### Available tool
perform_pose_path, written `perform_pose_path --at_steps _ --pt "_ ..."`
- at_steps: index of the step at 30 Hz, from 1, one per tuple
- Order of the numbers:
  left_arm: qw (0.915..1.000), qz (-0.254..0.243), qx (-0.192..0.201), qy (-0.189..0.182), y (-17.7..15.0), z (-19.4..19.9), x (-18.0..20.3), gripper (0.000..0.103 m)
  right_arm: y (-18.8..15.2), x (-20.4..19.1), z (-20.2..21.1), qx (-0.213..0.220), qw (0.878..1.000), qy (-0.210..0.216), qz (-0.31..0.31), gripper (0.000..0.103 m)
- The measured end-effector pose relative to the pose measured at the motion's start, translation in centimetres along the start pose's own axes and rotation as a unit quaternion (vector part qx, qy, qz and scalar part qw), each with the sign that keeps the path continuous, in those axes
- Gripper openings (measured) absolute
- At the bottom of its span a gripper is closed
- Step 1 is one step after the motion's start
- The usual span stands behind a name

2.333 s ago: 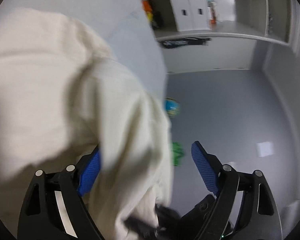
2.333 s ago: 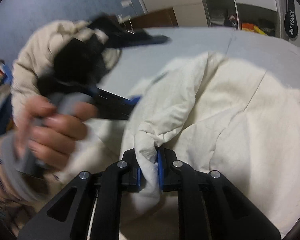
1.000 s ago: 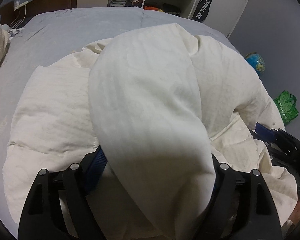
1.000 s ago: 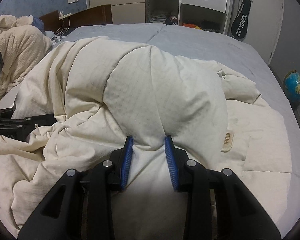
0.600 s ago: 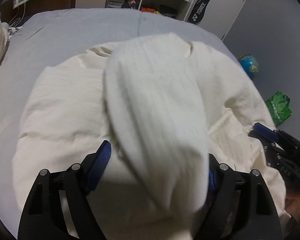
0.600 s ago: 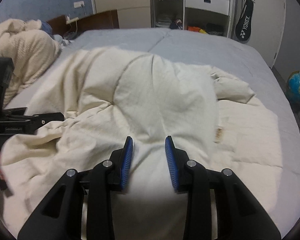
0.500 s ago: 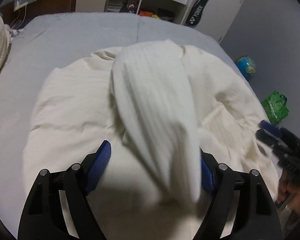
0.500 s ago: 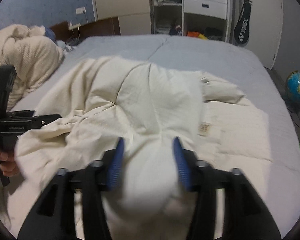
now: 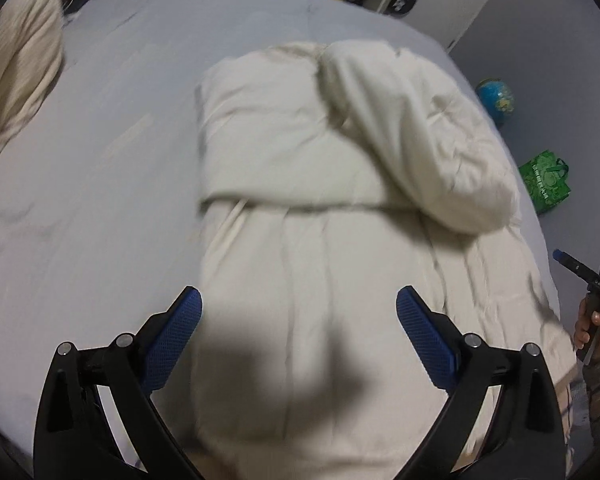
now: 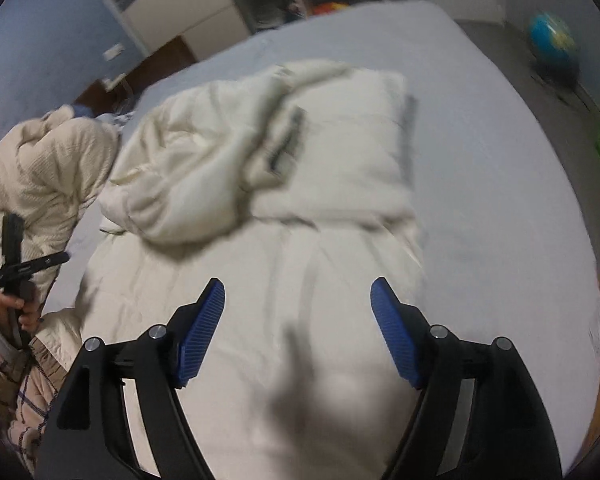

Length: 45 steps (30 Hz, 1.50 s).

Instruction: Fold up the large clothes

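Mostly flat now: the cream padded garment (image 9: 300, 208) lies on the grey bed (image 9: 100, 168), its far part doubled back over the near part so that a straight fold edge runs across the middle. One puffy sleeve (image 9: 416, 136) lies slantwise over the folded part and ends in a rounded bulge toward the right bed edge in the left wrist view. Cloth looks quilted, with faint lengthwise seams and soft creases (both views are motion-blurred, so stitching is hard to read). Left gripper (image 9: 298, 312) is spread wide above the near part of the garment, nothing between its blue pads (image 9: 172, 340); its jaws have just been opening. Right gripper (image 10: 298, 300) is likewise parted over the cloth, holding nothing, and its jaws have just been opening too. A dark strip near the collar in the right wrist view is too smeared to identify. Near hem of the garment is cut off behind the gripper bodies in both views. A second cream knitted heap (image 10: 48, 168) sits at the bed's far left side, partly out of frame. A globe (image 9: 496, 98) and a green bag (image 9: 544, 180) stand on the floor beyond the bed. Shelving at the back is only a blur.
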State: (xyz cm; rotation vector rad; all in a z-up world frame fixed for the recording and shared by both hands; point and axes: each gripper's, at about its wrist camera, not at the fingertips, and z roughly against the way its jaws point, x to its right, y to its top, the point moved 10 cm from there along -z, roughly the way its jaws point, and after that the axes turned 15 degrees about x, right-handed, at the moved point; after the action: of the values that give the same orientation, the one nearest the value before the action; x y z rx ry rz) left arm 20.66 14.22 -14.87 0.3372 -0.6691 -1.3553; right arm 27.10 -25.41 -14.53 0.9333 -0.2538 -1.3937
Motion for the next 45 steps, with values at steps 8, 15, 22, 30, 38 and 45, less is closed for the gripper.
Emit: perform_pose_path --at_steps 8,15,22,30,38,45 --pt "0.9968 0.021 -0.076 0.009 -5.2 2.3 -1.8 0.094 -4.5 5.4 4.0 -0.036 0.995 -0.019 -0.091 0.072" --pt "0.9962 0.018 -0.085 -0.004 -6.8 4.2 -1.6 0.094 -8.5 4.8 3.9 -0.100 0.975 0.059 -0.190 0.072" --pt "0.9912 0.020 -0.129 -0.024 -8.8 3.5 -0.4 0.087 -9.6 2.9 3.5 -0.118 0.962 0.118 -0.217 0.072" --pt "0.9905 0.009 -0.136 -0.020 -8.9 3.6 -0.5 0.050 -9.2 1.8 4.7 -0.100 0.966 0.132 -0.198 0.038" --pt "0.9854 0.008 -0.168 -0.022 -9.2 2.5 -0.1 0.042 -9.3 0.7 5.8 -0.106 0.969 0.151 -0.166 0.037" --pt "0.9855 -0.008 -0.164 -0.041 -9.3 3.0 1.3 0.012 -9.2 -0.7 7.3 -0.086 0.973 0.169 -0.133 0.021"
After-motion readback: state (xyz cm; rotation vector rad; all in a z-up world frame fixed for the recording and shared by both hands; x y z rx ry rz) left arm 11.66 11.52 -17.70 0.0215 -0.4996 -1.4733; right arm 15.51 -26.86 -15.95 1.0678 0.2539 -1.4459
